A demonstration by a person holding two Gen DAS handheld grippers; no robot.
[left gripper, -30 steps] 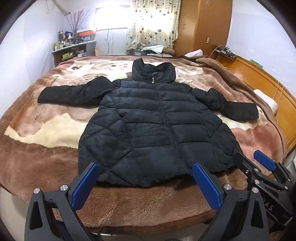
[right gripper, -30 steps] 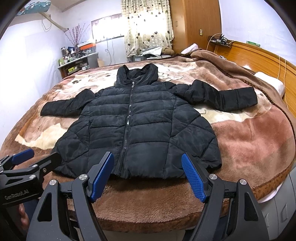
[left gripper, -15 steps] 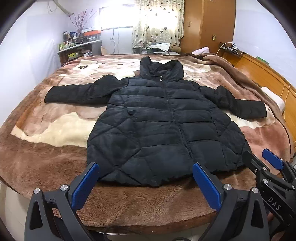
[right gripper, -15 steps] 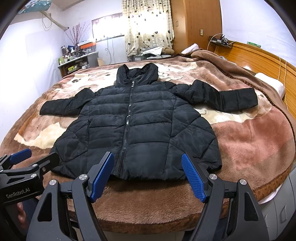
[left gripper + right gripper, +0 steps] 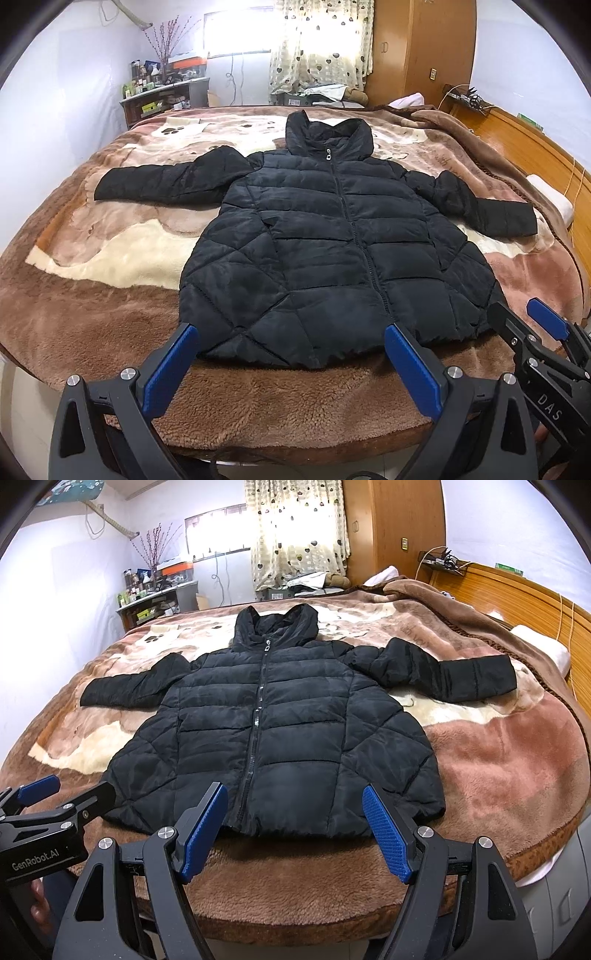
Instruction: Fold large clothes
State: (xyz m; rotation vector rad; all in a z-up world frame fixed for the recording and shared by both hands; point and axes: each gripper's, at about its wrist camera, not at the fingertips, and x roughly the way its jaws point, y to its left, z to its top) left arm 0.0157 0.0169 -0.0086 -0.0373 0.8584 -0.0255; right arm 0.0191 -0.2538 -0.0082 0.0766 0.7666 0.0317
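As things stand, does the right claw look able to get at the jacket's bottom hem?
Probably yes. The right claw is open and empty, just short of the black jacket, whose hem lies flat near the blanket edge. Nothing lies between them; the left claw is off to the side.

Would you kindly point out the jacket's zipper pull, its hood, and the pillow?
zipper pull point(image 5: 266, 645): right wrist view, metal tab at the collar.
hood point(image 5: 328, 138): left wrist view, its middle.
pillow point(image 5: 543, 655): right wrist view, white top.

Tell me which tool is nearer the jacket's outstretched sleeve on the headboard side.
Right. The right tool hangs open over the hem, on the side of that sleeve. The left tool sits open at the hem's other end, farther off. Neither touches the jacket.
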